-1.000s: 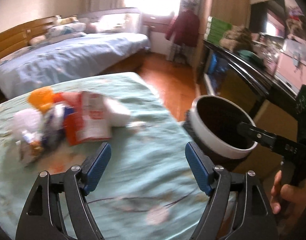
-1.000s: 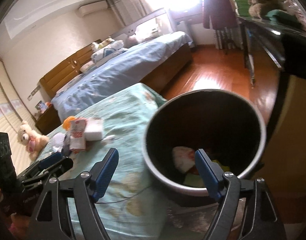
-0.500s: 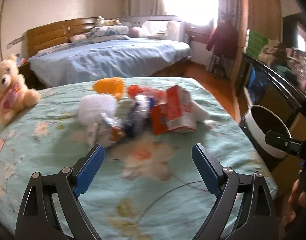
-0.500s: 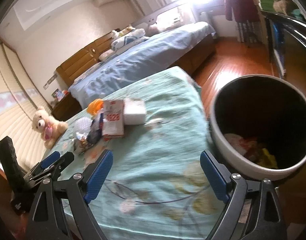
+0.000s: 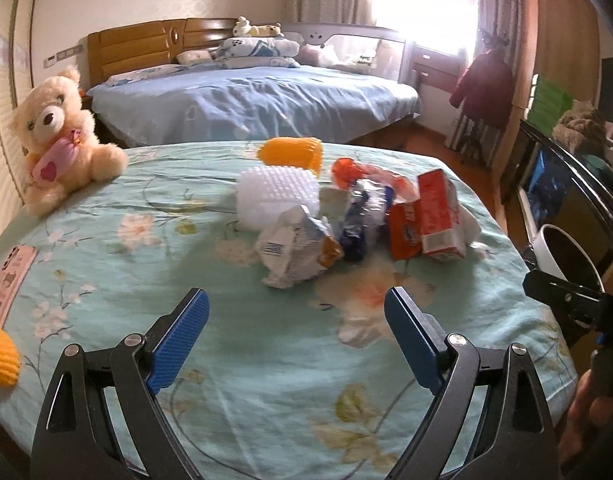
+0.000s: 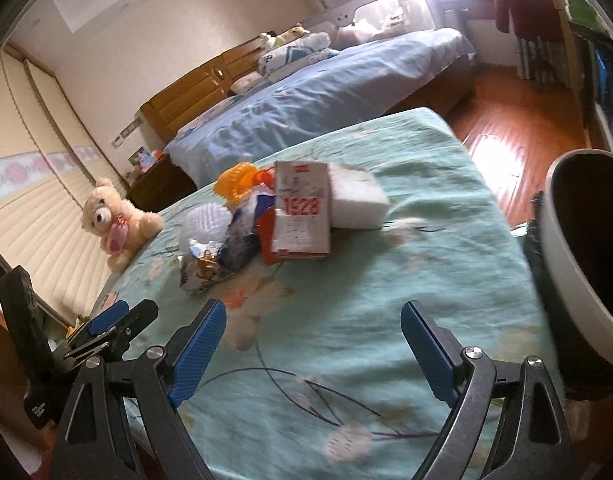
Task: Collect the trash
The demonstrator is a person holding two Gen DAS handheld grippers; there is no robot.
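A heap of trash lies mid-bed on the green floral bedspread (image 5: 266, 360): a crumpled silver wrapper (image 5: 294, 248) (image 6: 196, 268), a red and white carton (image 5: 438, 216) (image 6: 302, 210), a white foam net (image 5: 278, 196), an orange foam net (image 5: 294, 152), a blue wrapper (image 5: 360, 224) and a white packet (image 6: 356, 200). My left gripper (image 5: 298, 332) is open and empty, short of the silver wrapper. My right gripper (image 6: 318, 352) is open and empty over the bedspread (image 6: 346, 300), with the white-rimmed trash bin (image 6: 566, 264) at its right. The bin also shows in the left wrist view (image 5: 562, 248).
A teddy bear (image 5: 58, 136) (image 6: 114, 220) sits at the bed's left edge. A pink phone (image 5: 8, 280) and another orange foam net (image 5: 0, 356) lie at the near left. A blue bed (image 5: 246, 104) stands behind. A dark cabinet (image 5: 574, 188) stands right, beyond the wooden floor (image 6: 514, 120).
Both grippers have swung left, away from the bin and toward the trash heap. The bin has slid to the right edge of both views. Both grippers stay open and empty.
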